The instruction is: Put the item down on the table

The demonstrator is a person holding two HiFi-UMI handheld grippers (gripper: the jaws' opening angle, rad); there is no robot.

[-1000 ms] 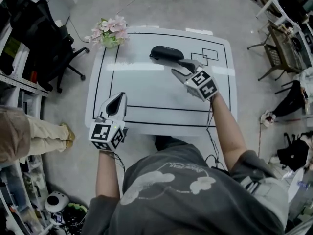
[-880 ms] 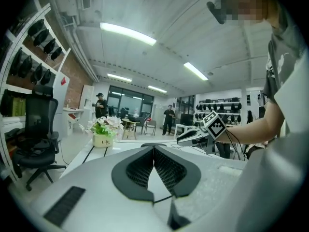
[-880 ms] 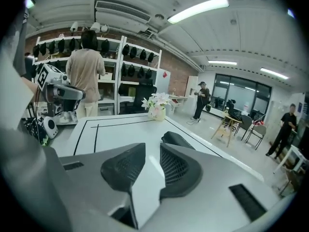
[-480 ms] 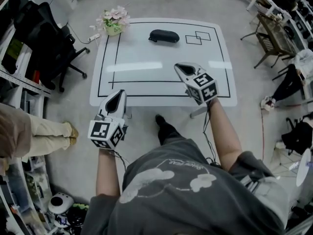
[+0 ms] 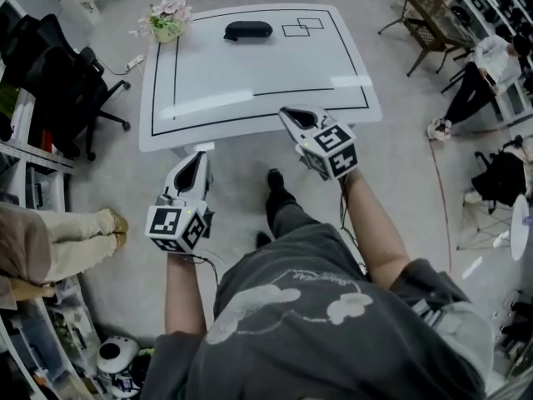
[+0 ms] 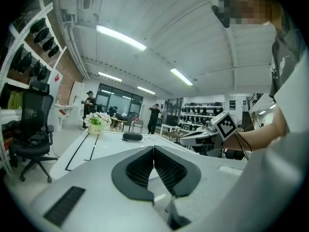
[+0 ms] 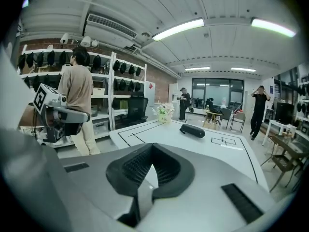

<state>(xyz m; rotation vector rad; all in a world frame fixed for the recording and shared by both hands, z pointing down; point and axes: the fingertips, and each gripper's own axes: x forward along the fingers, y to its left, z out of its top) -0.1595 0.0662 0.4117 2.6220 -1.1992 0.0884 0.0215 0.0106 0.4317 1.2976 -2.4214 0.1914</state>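
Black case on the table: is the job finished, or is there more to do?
Looks done: the black case lies on the table, untouched. In hand: nothing; the left gripper and right gripper are both shut, empty, held by the table's near edge. Left: nothing visible.

Long ceiling strip lights [image 7: 178, 28] keep the room evenly bright, with only soft shadows on the floor [image 5: 400, 157]. They throw pale glare streaks across the white worktop [image 5: 250, 65], toward its lower left and right edge. Both gripper views bulge fisheye-fashion and blacken at the corners.
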